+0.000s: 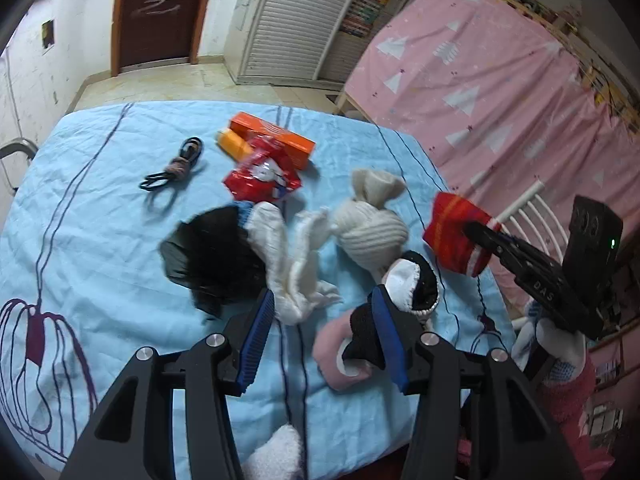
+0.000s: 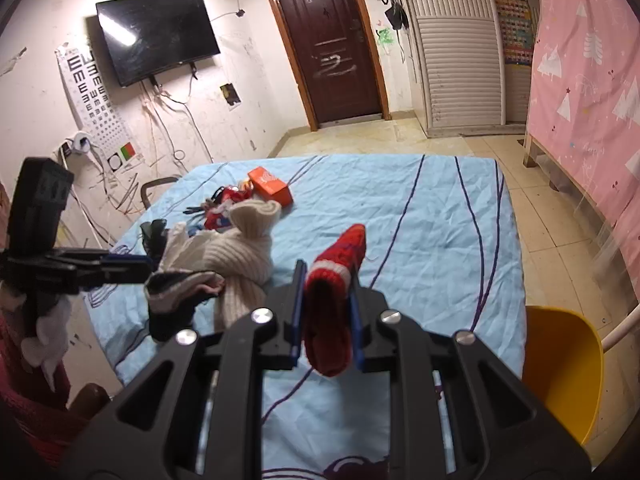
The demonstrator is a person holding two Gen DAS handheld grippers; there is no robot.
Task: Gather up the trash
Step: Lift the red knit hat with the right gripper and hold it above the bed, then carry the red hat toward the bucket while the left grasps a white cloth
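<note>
The red snack wrapper (image 1: 262,174) awaited us while our right tongs (image 2: 326,292) clenched a red sock (image 2: 334,280) and our left tongs (image 1: 324,308) gaped, so we judged approaching squarely best.

Right gripper (image 2: 326,300) clamps red sock (image 2: 334,304) above blue bedsheet (image 2: 432,240).

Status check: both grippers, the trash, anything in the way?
Right gripper shut on red sock. Left gripper open, empty. Red snack wrapper untouched on bed. Socks scattered before it.
</note>
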